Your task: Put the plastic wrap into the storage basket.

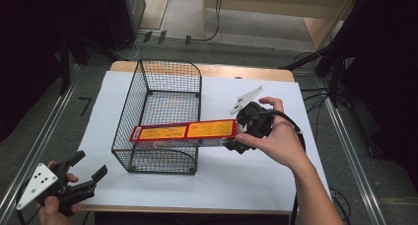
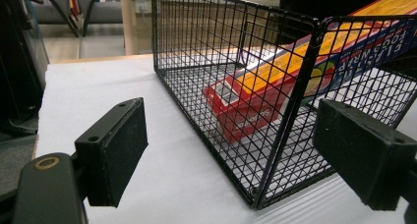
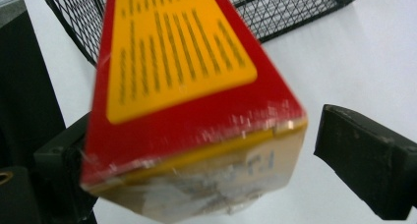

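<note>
High view overhead, both claw views close, sharing basket

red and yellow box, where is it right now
In the high view the red and yellow box lies slanted across the wire basket, one end inside, the other over the near-right rim at the right gripper.

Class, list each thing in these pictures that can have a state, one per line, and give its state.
Box: tilted, one end inside the basket, the other over its rim.
Basket: upright on the table, open-topped.
Left gripper: open, holding nothing.
Right gripper: jaws open around the box end.
</note>
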`<state>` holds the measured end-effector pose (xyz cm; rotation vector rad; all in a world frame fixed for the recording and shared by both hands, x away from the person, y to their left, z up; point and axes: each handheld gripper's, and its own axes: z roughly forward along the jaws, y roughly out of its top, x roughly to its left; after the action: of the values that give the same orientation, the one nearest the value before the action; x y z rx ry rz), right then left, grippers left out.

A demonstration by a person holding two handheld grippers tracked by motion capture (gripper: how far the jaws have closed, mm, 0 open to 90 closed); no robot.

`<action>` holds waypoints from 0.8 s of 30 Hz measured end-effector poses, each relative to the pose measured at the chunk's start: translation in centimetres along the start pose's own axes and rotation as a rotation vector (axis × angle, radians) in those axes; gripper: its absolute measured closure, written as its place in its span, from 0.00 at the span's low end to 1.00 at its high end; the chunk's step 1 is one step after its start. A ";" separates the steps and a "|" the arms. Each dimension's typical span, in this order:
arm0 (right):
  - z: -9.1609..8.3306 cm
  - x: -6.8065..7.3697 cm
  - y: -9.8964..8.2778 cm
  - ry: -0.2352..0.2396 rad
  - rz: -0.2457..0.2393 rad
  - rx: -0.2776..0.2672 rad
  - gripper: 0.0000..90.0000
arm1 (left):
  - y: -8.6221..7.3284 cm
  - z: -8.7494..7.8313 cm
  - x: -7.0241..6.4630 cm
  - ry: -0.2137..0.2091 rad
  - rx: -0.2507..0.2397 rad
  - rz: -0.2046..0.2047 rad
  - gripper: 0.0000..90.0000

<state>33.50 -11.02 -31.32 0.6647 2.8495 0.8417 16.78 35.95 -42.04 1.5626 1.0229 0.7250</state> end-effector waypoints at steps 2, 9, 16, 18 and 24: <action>0.1 -0.2 -0.6 -0.003 0.009 -0.002 0.06 | 0.0 0.0 0.0 0.000 0.000 0.000 0.15; 0.6 -0.7 -2.6 -0.015 0.033 -0.019 0.06 | 0.0 0.0 0.0 0.000 -0.001 0.000 0.15; 1.5 -1.3 -5.3 -0.020 0.085 -0.038 0.06 | 0.0 -0.1 0.0 0.000 -0.003 -0.002 0.15; 1.7 -1.5 -6.2 -0.025 0.102 -0.043 0.06 | 0.0 -0.1 0.0 0.000 -0.001 -0.001 0.15; 2.2 -2.1 -9.3 -0.040 0.150 -0.056 0.06 | 0.0 0.0 -0.1 0.002 -0.001 0.001 0.15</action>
<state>32.32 -17.85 -38.18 0.8870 2.7571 0.9139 16.73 35.91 -42.01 1.5621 1.0224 0.7278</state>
